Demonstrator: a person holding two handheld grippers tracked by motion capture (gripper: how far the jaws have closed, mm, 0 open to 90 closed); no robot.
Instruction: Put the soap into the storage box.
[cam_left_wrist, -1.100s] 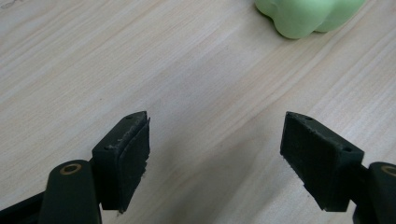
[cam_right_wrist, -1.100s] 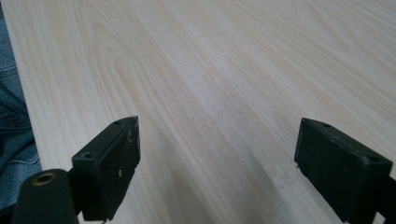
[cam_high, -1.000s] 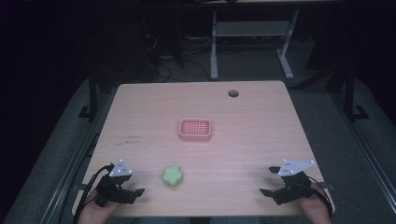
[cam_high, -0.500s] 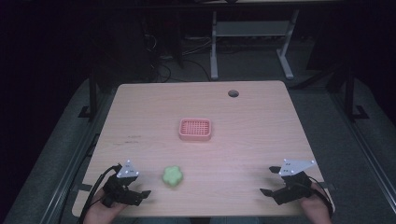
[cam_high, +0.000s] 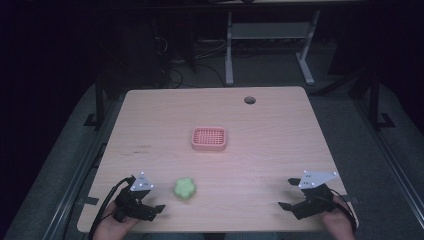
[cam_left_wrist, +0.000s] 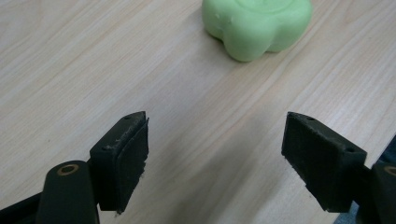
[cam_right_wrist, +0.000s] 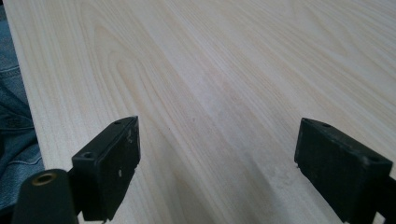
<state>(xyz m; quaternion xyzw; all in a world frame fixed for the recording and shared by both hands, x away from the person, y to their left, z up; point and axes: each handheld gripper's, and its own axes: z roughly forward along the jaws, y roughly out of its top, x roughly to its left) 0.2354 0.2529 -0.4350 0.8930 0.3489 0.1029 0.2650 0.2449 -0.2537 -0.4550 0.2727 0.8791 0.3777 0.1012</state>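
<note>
Worktop (cam_high: 280, 130) of pale wood fills the middle of the high view, with a round cable hole (cam_high: 249, 100) near its far edge and no readable writing anywhere on it. A pink slotted tray (cam_high: 209, 139) sits near the centre. A green flower-shaped soft lump (cam_high: 184, 188) lies near the near edge, toward the left. The left gripper (cam_high: 152, 210) rests low at the near left corner, held in a hand (cam_high: 111, 227) coming from the bottom edge, fingers aimed rightward and just beside the lump, not touching it. The right gripper (cam_high: 287, 196) sits at the near right corner in the other hand (cam_high: 336, 224), fingers pointing left across bare wood.

From the left gripper view, the two black fingers (cam_left_wrist: 122, 158) stand wide apart over bare wood, holding nothing; the green lump (cam_left_wrist: 257, 25) lies ahead of them, slightly right of the gap.

From the right gripper view, the fingers (cam_right_wrist: 109, 163) are likewise spread wide and empty above the wood grain, with blue denim (cam_right_wrist: 14, 130) at the left edge.
</note>
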